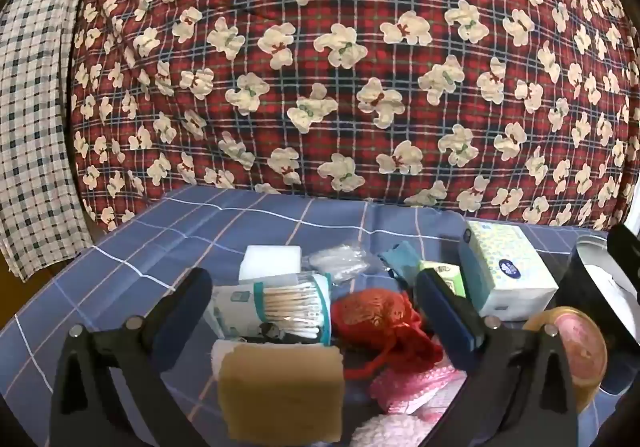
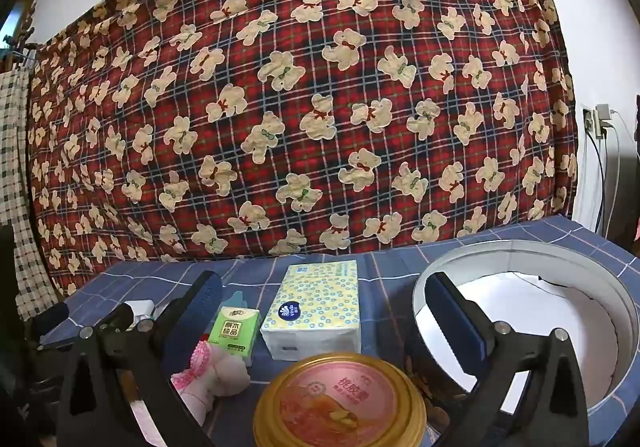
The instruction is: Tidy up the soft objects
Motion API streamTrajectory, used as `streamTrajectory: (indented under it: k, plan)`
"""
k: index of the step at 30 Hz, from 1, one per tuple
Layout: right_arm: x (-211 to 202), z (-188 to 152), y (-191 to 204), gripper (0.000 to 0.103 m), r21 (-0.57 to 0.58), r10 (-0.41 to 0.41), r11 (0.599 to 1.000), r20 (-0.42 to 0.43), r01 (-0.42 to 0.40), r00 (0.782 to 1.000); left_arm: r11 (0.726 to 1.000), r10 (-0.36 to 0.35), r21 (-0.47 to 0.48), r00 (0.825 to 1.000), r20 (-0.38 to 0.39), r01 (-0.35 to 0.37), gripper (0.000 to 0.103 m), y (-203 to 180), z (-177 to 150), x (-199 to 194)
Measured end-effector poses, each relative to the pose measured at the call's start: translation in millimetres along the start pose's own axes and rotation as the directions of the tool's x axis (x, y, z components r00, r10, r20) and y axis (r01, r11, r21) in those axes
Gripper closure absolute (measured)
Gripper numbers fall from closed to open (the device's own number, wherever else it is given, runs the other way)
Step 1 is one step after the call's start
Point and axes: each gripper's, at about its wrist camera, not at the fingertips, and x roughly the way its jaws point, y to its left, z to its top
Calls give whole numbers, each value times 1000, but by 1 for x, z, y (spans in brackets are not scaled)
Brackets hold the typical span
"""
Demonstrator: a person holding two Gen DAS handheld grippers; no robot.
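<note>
Both tools hang over the blue checked cloth [image 1: 120,231] with nothing taken up; you are at the choosing stage, before any pick.

Left gripper [image 1: 316,307]: tongs spread wide, empty. Between them lie the tan sponge [image 1: 280,391], nearest you, the pack of cotton swabs [image 1: 280,307] just behind it, and the red mesh pouch [image 1: 376,319] beside that. A white foam block [image 1: 272,259] sits further back, toward the cloth's far edge under the hanging bear-print quilt [image 1: 340,67].

Right gripper [image 2: 324,315]: tongs likewise spread, gripping nothing. Ahead of it: the tissue box [image 2: 316,307], the small green tissue pack [image 2: 236,331] to its left, a pink fluffy item [image 2: 216,367] nearer, and the gold-rimmed tin [image 2: 340,403] nearest (hard, probably not your concern).

The round white-lined bin [image 2: 592,267] stands at the cloth's right edge, seemingly the destination.

Next move, as I judge it: lower the left tool over the sponge and squeeze gently; it will compress, so close well in.
</note>
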Motion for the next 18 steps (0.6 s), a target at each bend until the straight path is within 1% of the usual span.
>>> streamTrajectory:
  k: [7, 8, 14, 18]
  plan:
    - [0, 0, 0, 0, -1, 1, 1000, -1, -1, 1000, 1000, 15, 14, 1000, 7, -15, 0, 1, 0, -2]
    - [0, -1, 0, 0, 0, 0, 1000, -2, 0, 1000, 1000, 3, 13, 1000, -2, -3, 0, -1, 0, 0]
    - [1, -1, 1, 0, 0, 0, 1000, -2, 0, 1000, 1000, 7, 17, 1000, -11, -7, 0, -1, 0, -1]
    - [2, -1, 2, 0, -2, -1, 1000, -4, 1, 1000, 1000, -17, 14, 1000, -11, 18, 0, 2, 1, -2]
